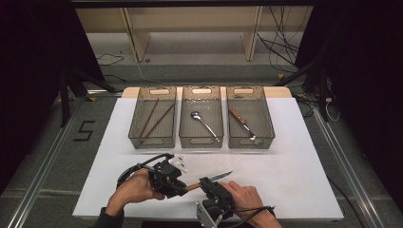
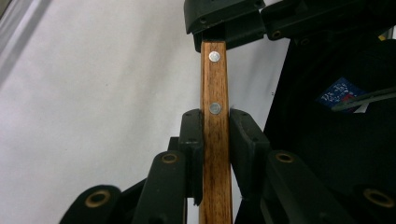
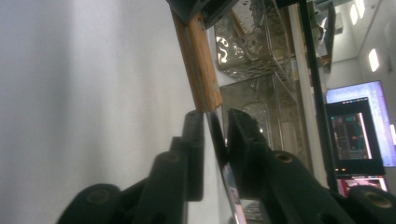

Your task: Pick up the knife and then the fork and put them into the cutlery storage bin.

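Knife (image 1: 211,180) middle hidden behind tools

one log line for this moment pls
left gripper: shut on knife handle | right gripper: jaws around blade | knife: above table

Jaws clamp wooden knife handle (image 2: 215,140); other gripper (image 2: 224,21) at far end.

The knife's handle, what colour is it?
Brown wood with silver rivets; the knife handle shows best in the left gripper view.
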The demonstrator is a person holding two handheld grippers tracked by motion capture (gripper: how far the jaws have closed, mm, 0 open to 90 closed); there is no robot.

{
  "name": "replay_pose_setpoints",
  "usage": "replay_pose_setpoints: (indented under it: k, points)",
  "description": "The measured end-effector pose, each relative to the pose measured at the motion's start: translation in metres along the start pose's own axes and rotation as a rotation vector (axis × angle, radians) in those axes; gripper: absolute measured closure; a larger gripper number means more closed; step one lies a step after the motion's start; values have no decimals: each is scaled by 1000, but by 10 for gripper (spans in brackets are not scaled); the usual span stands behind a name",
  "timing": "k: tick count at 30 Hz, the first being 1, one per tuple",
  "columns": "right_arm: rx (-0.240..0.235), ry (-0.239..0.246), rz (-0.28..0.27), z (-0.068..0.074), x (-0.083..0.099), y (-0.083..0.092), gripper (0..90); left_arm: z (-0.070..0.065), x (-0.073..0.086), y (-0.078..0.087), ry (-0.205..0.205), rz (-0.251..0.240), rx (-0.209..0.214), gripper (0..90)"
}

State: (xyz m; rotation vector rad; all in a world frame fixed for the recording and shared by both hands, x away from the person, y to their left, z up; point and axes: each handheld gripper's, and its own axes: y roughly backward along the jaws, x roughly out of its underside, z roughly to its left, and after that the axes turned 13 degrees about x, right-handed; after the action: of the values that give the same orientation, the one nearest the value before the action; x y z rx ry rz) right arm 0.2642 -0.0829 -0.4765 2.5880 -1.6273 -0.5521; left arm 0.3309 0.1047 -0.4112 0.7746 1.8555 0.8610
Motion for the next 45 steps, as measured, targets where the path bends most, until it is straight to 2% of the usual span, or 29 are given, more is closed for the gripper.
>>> replay_pose_setpoints:
  k: [4,6,9,10,13,14,15,20,24,27,31,35,38,40,42,45]
  points:
    - [2,44,0,3,0,0,848,0,0,2,2,-16,6,753]
    - [16,62,5,6,0,1,891,1,1,6,-3,-64,7,746]
    - [1,45,7,3,1,0,895,1,2,8,-14,-73,3,737]
    - [1,62,9,2,1,0,895,0,2,9,-16,-73,-8,729]
    - [-7,37,27,-2,3,1,896,2,4,12,3,-88,-40,588]
    - [-5,33,39,-6,7,1,896,3,5,14,4,-95,-51,510]
    - [-5,33,39,-6,7,1,896,3,6,17,12,-102,-58,510]
    - [-24,-4,87,-18,17,2,895,9,16,29,45,-156,-128,309]
    - [-59,-52,140,-28,27,0,895,14,25,40,73,-231,-154,237]
    - [-67,-78,174,-38,35,-2,895,16,30,46,69,-293,-171,216]
    - [-74,-168,230,-57,48,-4,895,18,38,49,74,-367,-194,209]
    - [-92,-288,289,-84,60,-10,895,20,47,45,81,-408,-220,205]
    - [-115,-411,320,-104,70,-15,895,22,54,40,82,-447,-224,203]
    - [-145,-499,334,-118,78,-20,894,22,58,34,89,-477,-217,199]
    - [-184,-591,354,-133,87,-26,894,23,61,30,93,-485,-233,189]
    - [-237,-718,385,-153,100,-36,894,25,67,23,99,-525,-239,184]
